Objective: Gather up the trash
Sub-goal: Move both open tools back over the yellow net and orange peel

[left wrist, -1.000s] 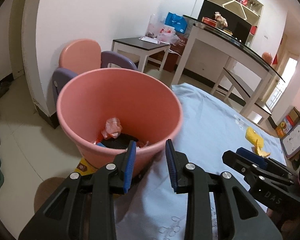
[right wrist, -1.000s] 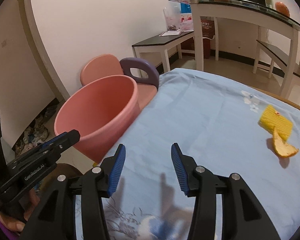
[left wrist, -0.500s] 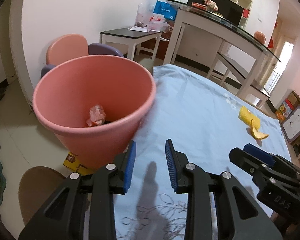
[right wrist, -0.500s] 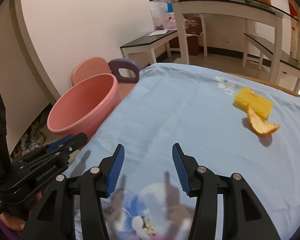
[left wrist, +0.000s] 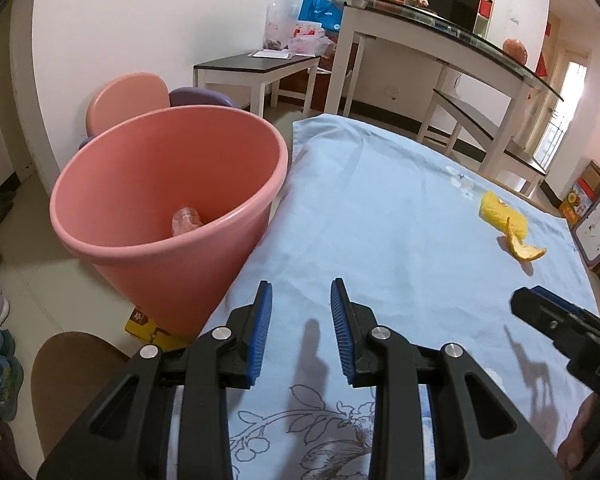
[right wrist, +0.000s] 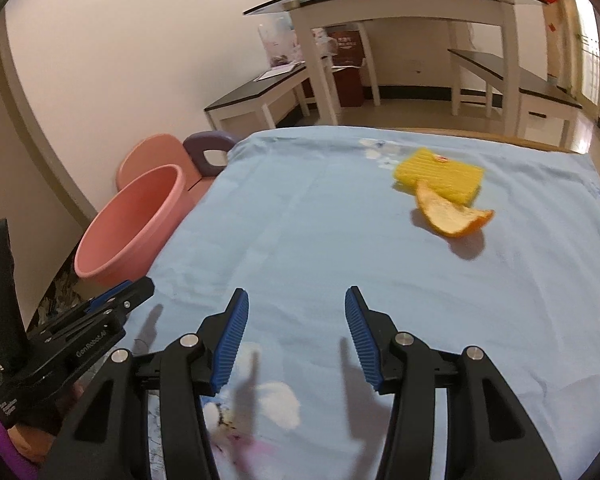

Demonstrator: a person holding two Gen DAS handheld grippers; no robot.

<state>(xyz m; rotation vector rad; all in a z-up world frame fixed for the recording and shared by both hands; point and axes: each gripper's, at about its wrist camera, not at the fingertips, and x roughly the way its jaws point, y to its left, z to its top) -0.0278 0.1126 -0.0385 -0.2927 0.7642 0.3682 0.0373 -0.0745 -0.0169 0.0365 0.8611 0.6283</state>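
A pale blue tabletop [right wrist: 300,220] fills the frame. At left, beside its edge, stands a pink bin [left wrist: 168,216] already holding some trash. In the right wrist view's upper right lie a yellow sponge [right wrist: 440,174] and, touching it, an orange peel [right wrist: 452,214]. This looks like the reach for the next piece; the next move calls for travel toward the peel. The right gripper [right wrist: 296,340] has fingers wide apart, empty. The left gripper [left wrist: 300,336] has fingers moderately apart, empty.
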